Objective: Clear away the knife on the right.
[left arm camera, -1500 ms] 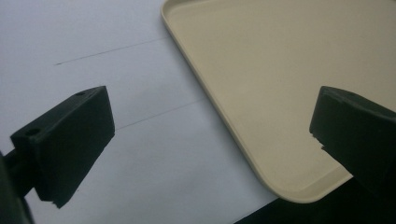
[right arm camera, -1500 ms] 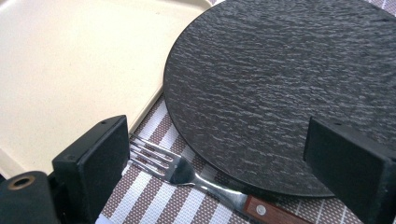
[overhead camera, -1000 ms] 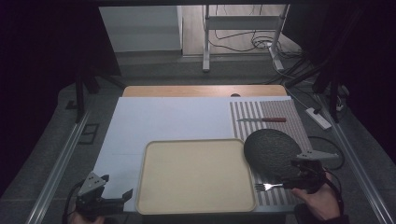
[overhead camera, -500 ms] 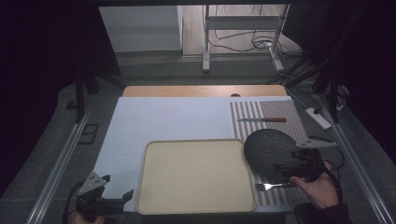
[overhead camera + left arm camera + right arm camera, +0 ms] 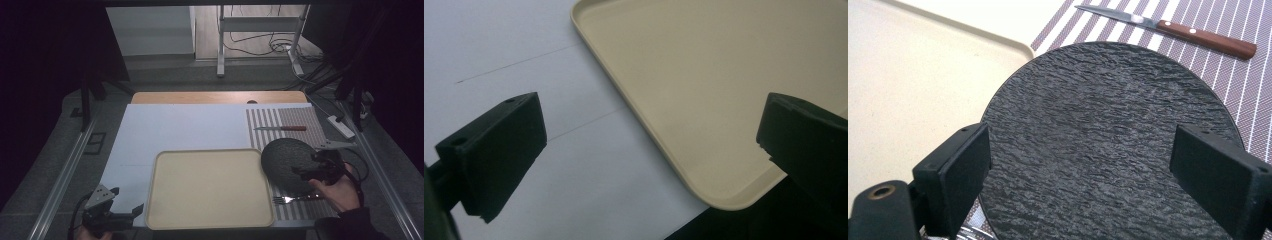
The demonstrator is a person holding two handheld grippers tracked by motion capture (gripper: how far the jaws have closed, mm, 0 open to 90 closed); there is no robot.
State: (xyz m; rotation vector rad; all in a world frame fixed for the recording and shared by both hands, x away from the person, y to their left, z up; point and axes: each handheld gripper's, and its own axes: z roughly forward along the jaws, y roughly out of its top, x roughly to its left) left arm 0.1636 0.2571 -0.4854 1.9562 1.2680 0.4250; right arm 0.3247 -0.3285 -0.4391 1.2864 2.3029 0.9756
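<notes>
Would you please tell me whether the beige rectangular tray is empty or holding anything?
Empty. The beige rectangular tray shows a bare surface in the high view; the dark round slate plate lies beside it on the striped mat.

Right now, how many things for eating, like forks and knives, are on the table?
2. A knife lies on the striped mat, beyond the dark round plate. A fork lies at the mat's near edge, by the right hand. None seems hidden.

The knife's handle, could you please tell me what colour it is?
Reddish-brown wood on the knife; the right gripper view shows it best.
</notes>
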